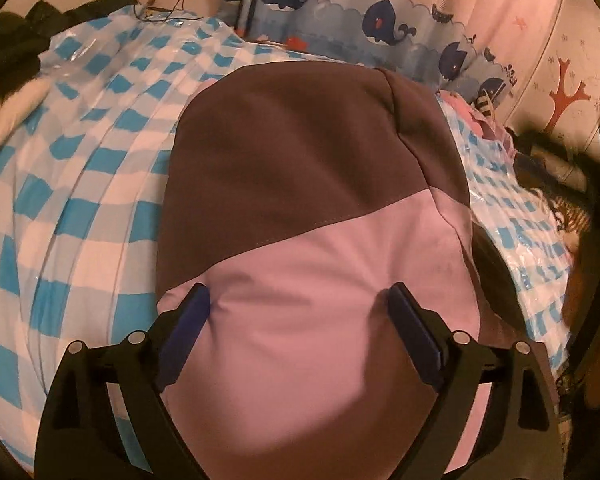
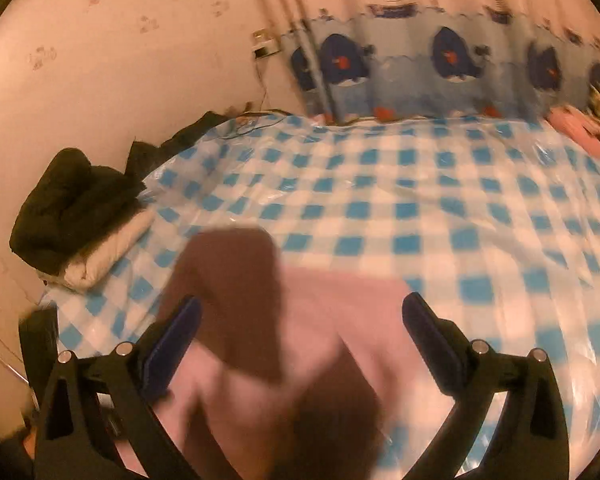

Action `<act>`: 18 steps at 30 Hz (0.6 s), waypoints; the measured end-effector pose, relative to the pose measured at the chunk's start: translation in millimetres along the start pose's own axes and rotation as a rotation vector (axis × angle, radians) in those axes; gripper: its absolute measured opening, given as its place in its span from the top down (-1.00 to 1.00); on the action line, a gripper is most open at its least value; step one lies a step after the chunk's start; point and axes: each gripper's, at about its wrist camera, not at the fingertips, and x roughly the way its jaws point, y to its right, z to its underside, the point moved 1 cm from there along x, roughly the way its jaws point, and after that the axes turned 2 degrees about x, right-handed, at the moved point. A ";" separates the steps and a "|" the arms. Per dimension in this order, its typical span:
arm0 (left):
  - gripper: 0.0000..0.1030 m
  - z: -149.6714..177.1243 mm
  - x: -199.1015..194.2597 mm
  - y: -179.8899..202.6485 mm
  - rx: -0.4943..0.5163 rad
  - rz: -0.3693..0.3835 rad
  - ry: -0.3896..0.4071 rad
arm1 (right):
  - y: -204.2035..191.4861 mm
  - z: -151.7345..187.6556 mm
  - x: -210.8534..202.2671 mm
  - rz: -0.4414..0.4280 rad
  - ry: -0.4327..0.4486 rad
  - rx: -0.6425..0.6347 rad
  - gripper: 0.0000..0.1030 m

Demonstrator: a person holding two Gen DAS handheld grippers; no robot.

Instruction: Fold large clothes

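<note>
A large garment (image 1: 300,160), dark brown above and pale pink below, lies folded into a compact shape on the blue-and-white checked plastic bed cover (image 1: 80,160). My left gripper (image 1: 299,292) is open wide, and its fingertips (image 1: 200,300) dent the pink cloth from above without pinching any of it. In the right wrist view the same garment (image 2: 260,320) is blurred and lies low in the frame on the cover (image 2: 420,200). My right gripper (image 2: 302,302) hangs open above it with nothing between its pads.
A stack of folded dark and white clothes (image 2: 72,216) sits at the bed's left edge by the wall. A whale-print curtain (image 2: 440,72) hangs behind the bed. Pink items (image 2: 580,128) lie at the far right corner. Dark clutter (image 1: 560,184) lines the bed's right side.
</note>
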 end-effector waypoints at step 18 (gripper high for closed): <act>-0.74 5.8 -7.7 7.6 0.033 -0.013 0.034 | 63.1 33.5 77.7 -0.057 -0.197 0.250 -0.88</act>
